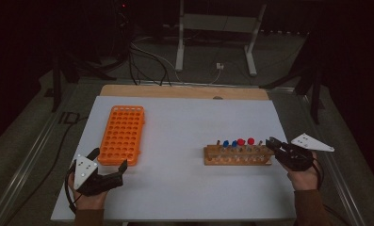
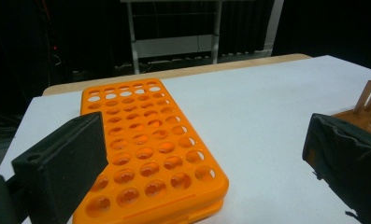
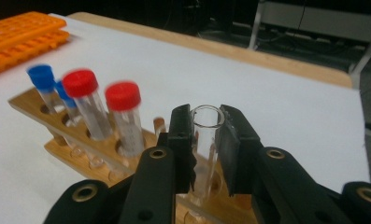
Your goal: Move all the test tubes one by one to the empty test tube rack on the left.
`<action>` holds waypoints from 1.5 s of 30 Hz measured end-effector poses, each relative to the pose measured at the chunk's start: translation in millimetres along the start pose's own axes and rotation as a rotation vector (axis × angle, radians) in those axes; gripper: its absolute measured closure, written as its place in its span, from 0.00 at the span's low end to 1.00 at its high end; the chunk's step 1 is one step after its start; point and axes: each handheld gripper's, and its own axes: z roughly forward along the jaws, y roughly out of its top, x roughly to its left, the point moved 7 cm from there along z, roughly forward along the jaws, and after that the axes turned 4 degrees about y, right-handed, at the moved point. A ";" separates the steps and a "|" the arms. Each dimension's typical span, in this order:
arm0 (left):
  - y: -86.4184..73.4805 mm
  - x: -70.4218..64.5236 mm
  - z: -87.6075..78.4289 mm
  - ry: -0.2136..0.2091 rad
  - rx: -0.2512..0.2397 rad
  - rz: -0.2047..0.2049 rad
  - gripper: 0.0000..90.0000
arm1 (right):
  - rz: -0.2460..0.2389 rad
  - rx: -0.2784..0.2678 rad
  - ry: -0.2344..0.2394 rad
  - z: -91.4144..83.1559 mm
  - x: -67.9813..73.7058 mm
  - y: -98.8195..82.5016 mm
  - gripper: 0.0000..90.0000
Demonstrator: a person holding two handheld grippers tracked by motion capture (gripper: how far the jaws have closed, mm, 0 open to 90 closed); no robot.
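— Right gripper (image 3: pixel 206 140) had its jaws pressed in on an open glass tube (image 3: pixel 206 122), just below the rim, didn't it?

— It did. That uncapped tube stood at the near end of the wooden rack (image 3: pixel 57 140), beside the red-capped tubes (image 3: pixel 122 116) and the blue-capped ones (image 3: pixel 43 86).

— How would it handle?

— Light, stiff, slick and, I'd judge, brittle. Glass like that wants a gentle squeeze on the upper wall, pulled straight up so it doesn't bind in its hole.

— And the left gripper (image 1: pixel 108 168)?

— Spread wide with nothing between the jaws, resting near the front end of the orange rack (image 2: pixel 146 144), whose holes looked empty. The two racks sat well apart on the white table (image 1: pixel 184 122).
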 end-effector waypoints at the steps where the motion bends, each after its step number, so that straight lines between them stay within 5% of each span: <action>1: 0.0 0.0 0.0 0.000 0.000 0.000 0.01 | -0.003 -0.004 0.000 -2.0 0.6 3.1 0.85; 15: 0.0 -0.9 1.0 0.000 0.004 0.004 0.01 | -0.052 -0.045 0.018 -20.9 13.1 32.7 0.85; 24: 1.3 -4.8 3.5 -0.007 0.004 -0.016 0.01 | -0.045 -0.052 0.111 -13.1 38.4 31.4 0.85; 29: 5.0 -13.2 8.0 -0.038 0.009 0.007 0.01 | -0.057 -0.050 0.171 -2.4 56.0 33.9 0.85; 32: 11.6 -26.0 13.0 -0.096 0.008 0.048 0.01 | -0.073 -0.044 0.206 3.8 68.1 35.2 0.85; 40: 28.1 -51.4 23.1 -0.180 0.011 0.013 0.01 | -0.100 -0.032 0.284 21.7 99.7 39.3 0.85; 45: 35.9 -74.6 37.1 -0.232 0.014 0.035 0.01 | -0.105 -0.041 0.332 32.6 115.7 45.7 0.85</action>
